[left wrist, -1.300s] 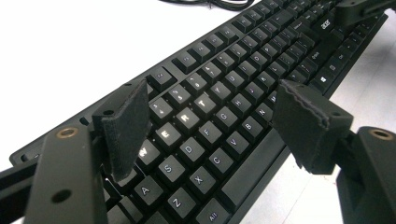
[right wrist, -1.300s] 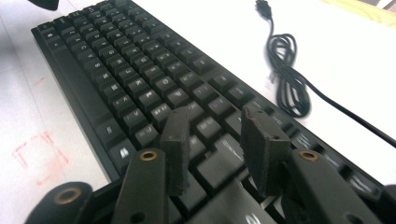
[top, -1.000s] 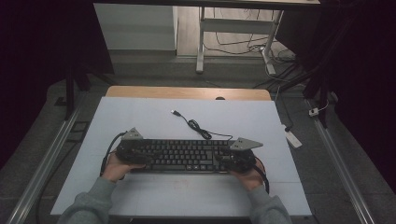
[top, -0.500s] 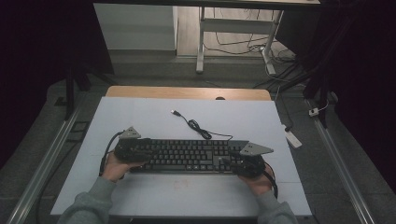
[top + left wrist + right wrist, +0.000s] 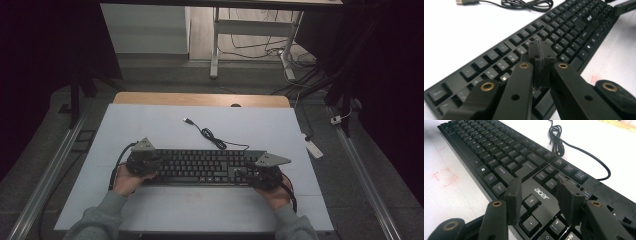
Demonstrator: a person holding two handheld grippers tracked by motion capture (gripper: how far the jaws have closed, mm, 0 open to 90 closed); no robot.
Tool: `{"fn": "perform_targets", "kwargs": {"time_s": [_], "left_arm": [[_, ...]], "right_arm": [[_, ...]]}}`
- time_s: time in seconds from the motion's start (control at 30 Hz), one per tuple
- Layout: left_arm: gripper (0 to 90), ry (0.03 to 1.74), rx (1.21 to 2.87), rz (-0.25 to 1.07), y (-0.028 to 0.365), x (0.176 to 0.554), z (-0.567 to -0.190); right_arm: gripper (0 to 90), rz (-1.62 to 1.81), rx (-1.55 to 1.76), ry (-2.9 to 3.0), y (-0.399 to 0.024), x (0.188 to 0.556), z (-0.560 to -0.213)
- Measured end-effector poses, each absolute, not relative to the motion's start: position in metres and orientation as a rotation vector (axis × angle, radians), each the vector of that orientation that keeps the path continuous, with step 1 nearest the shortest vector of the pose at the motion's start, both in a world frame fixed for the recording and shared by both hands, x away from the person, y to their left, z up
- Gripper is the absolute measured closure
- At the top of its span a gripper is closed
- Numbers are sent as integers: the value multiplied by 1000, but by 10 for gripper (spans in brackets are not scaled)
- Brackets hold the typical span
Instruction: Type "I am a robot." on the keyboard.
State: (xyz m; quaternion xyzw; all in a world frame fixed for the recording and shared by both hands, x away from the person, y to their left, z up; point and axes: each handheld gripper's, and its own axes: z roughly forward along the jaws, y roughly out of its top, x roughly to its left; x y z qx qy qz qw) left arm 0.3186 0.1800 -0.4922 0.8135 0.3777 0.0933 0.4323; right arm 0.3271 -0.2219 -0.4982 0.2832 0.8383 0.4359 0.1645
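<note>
A black Acer keyboard [image 5: 205, 167] lies across the white table, and its black cable [image 5: 212, 137] coils behind it to a loose USB plug [image 5: 187, 120]. My left gripper [image 5: 152, 165] is over the keyboard's left end. Its jaws have just been closing and its pads [image 5: 541, 50] now meet above the keys [image 5: 564, 32] with nothing between them. My right gripper [image 5: 250, 175] is over the right end. In the right gripper view it stands open [image 5: 540, 187] above the arrow keys and the logo [image 5: 541, 193], gripping nothing.
The white table top [image 5: 150, 125] has a wooden strip along its far edge [image 5: 200, 99]. A faint red square mark [image 5: 445, 177] is on the table beside the keyboard's front edge. A white power strip [image 5: 314, 148] lies on the floor at the right.
My right gripper has shifted slightly toward the keyboard's right end. The left hand and the keyboard have stayed in place.
</note>
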Motion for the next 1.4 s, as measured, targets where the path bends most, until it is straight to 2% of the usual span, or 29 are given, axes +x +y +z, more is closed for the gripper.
{"fn": "perform_targets", "kwargs": {"time_s": [0.67, 1.4], "left_arm": [[890, 880, 2196, 205, 141, 319, -512], [879, 904, 2219, 195, 141, 321, -520]], "right_arm": [[558, 1222, 808, 2401, -221, 328, -500], [556, 1209, 807, 2403, -221, 328, -501]]}}
